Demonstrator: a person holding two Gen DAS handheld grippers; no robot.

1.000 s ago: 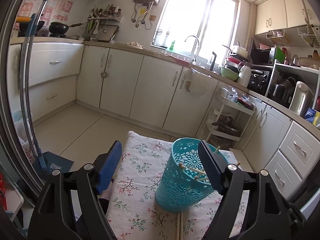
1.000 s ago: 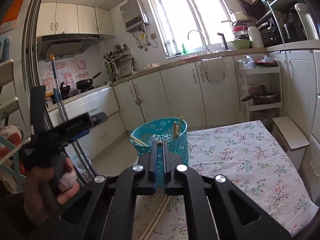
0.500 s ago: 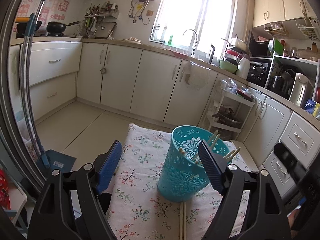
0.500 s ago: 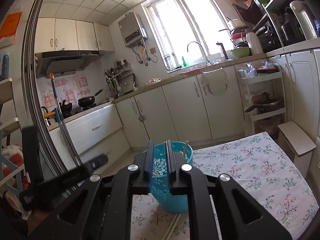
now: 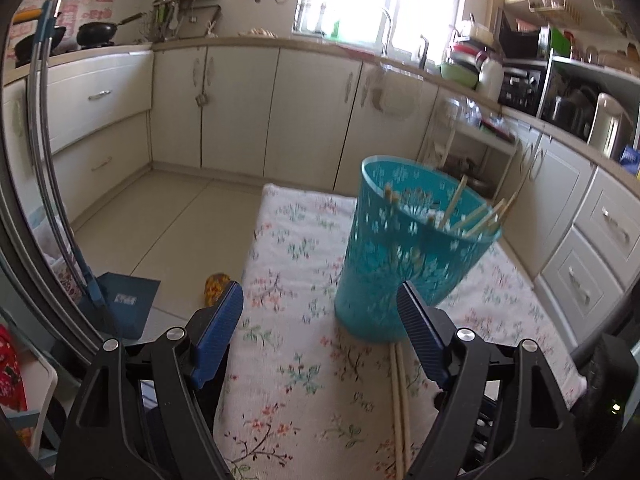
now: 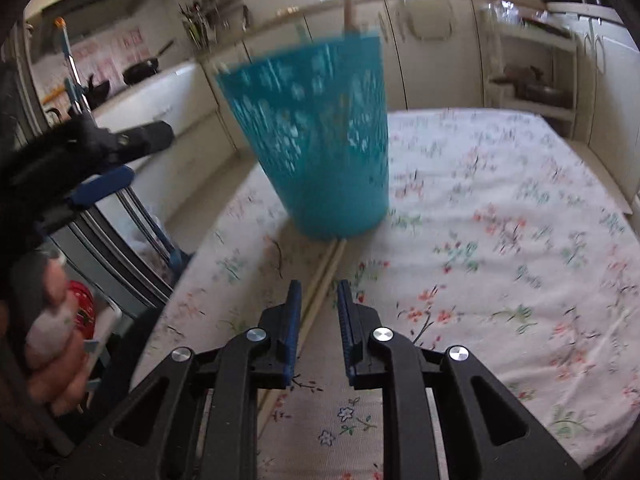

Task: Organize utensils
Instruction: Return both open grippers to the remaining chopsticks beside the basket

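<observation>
A pair of chopsticks (image 6: 322, 276) lies loose on the floral cloth of the worktop (image 6: 500, 216), its far ends touching or slipping just under the foot of the teal perforated basket (image 6: 316, 136). That pair looks like the thing in hand: the step appears to be picking up the last loose chopsticks to drop them into the basket with the rest.

The right tongs (image 6: 318, 320) hang just above the near part of the pair, jaws narrowly parted and empty, the sticks running between and slightly left of them. The next move calls for lowering onto the sticks, closing on both together, then lifting clear of the basket's rim.

The left tongs (image 5: 320, 320) are spread wide and hold nothing, with the basket (image 5: 400, 264) standing just beyond their right finger.

Count: one basket; two chopsticks (image 5: 400, 392) on the cloth; inside the basket roughly six or seven stick ends show above or through the wall, though blur makes an exact count uncertain.
</observation>
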